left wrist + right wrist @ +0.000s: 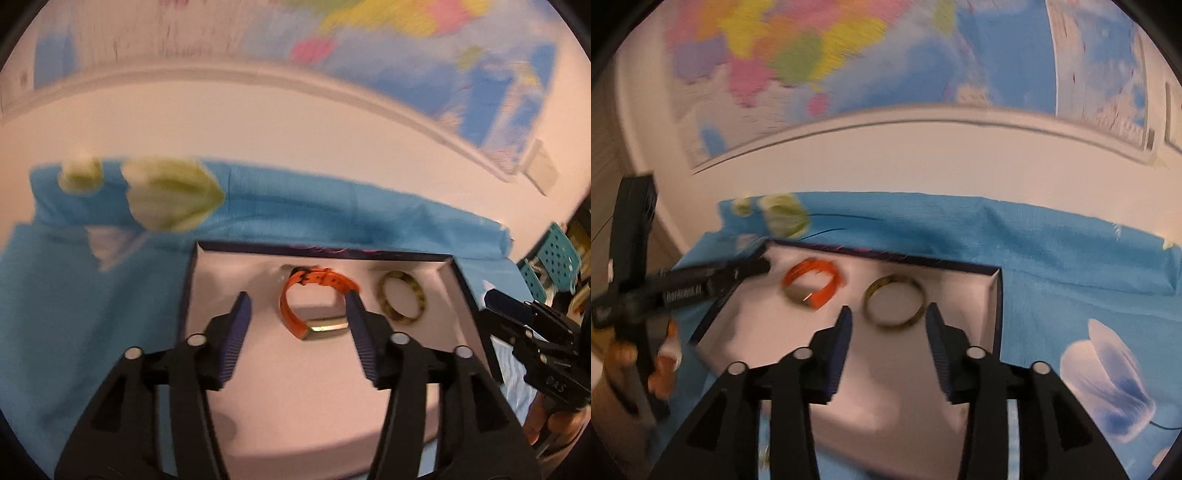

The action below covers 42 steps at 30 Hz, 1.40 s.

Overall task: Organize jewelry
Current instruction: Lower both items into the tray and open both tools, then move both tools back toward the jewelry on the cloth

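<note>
An orange-strapped watch (pixel 316 306) with a gold case lies in a dark-rimmed box with a white floor (pixel 295 398). A green-and-yellow patterned bangle (pixel 402 301) lies to its right. My left gripper (pixel 299 306) is open and empty above the box, its fingers either side of the watch. My right gripper (pixel 888 321) is open and empty, just short of the bangle (pixel 894 304); the watch (pixel 812 282) is to its left. The box's white floor (pixel 871 398) fills the near part of the right wrist view. Each gripper shows at the edge of the other's view.
The box sits on a blue cloth with flower prints (pixel 1071 266) over the table. A cream wall with a coloured world map (pixel 849 55) is behind. Teal perforated chairs (pixel 557 258) stand at the far right.
</note>
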Motion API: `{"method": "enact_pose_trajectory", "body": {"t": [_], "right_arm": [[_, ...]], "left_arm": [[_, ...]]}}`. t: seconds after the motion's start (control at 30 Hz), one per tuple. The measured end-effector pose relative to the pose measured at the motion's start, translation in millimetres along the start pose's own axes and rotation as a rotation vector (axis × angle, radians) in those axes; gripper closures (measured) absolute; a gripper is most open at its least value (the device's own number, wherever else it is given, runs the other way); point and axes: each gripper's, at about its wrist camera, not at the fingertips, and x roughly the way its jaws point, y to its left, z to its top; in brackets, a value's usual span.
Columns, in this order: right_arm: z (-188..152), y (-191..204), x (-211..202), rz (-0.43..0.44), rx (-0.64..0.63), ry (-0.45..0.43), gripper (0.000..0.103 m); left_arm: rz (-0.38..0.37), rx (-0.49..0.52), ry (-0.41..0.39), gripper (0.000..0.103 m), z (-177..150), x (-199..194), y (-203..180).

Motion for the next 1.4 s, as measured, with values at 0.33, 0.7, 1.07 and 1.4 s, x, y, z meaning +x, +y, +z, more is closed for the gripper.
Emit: {"method": "enact_pose_trajectory", "body": {"t": [0.33,0.7,1.07,1.4], "right_arm": [[-81.9,14.1,-61.3,0.031,-0.063,0.030,0.054],[-150.2,17.1,-77.3,0.003,-0.039,0.109,0.045],[-164.9,32.8,-78.9,-0.010,-0.069,0.114,0.045],[-162.8,34.9,-79.3,-0.016,-0.060,0.096,0.045]], "left_arm": [[-0.072,0.220,-0.095,0.041,-75.8,-88.7,-15.7],[-0.135,0.270,-0.080,0.040,-146.9,-125.3,-16.3],[-0.137,0.332,-0.056,0.040,-173.9,-129.0,-35.5],[-0.084,0.312,-0.011,0.040,-177.4,-118.2,-28.9]]}}
